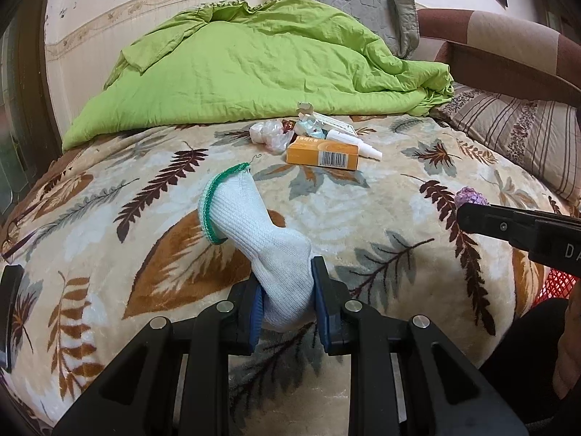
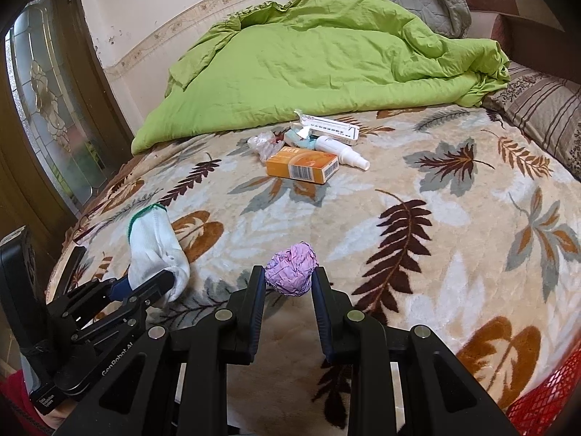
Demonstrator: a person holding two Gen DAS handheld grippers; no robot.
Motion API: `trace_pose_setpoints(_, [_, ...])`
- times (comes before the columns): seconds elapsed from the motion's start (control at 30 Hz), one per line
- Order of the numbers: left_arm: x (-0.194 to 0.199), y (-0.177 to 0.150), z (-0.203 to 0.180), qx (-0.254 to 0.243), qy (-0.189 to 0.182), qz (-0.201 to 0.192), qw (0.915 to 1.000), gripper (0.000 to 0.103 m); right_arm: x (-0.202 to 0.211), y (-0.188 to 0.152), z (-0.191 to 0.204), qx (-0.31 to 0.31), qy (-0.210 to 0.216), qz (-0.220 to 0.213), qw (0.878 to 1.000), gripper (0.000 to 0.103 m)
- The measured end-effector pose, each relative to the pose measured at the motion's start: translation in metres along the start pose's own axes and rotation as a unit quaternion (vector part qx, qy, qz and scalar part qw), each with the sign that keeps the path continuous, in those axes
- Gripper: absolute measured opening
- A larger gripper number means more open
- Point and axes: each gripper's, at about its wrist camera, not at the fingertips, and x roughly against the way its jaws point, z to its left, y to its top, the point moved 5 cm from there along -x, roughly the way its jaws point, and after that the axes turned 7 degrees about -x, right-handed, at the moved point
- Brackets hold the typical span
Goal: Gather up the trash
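Leaf-patterned plush blanket [image 2: 417, 254] covers the bed I am working over, with a green quilt [image 2: 308, 65] heaped at the far end. From my left gripper [image 1: 287, 290] outward: its blue pads are clamped on the toe end of a white sock [image 1: 261, 239], green cuff sticking up and away, so that hand is full. My right gripper [image 2: 287, 283] has its fingers parted on either side of a crumpled purple paper ball [image 2: 290, 269], close against it; whether they press it yet I cannot tell, so I count it as unsecured. The risk I see is the ball: light and springy, it could squirt forward if the fingers close off-centre, or the pads could snag blanket pile and drag it. The sock hangs limp and may slip if my grip eases. Farther out sit an orange box [image 2: 301, 167], a white spray bottle [image 2: 341, 152], a long white carton [image 2: 334, 127] and crinkled plastic wrappers [image 2: 265, 143], bunched together. A red mesh basket [image 2: 544, 399] shows at the near right edge
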Motion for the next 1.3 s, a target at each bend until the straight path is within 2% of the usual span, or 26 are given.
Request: trace_pose_setpoints(1.3, [0.0004, -0.0006, -0.0025, -0.003, -0.003, -0.001, 1.0, 0.023, 0.0002, 0.0007, 0.001, 0.004, -0.003, 0.0, 1.0, 0.028])
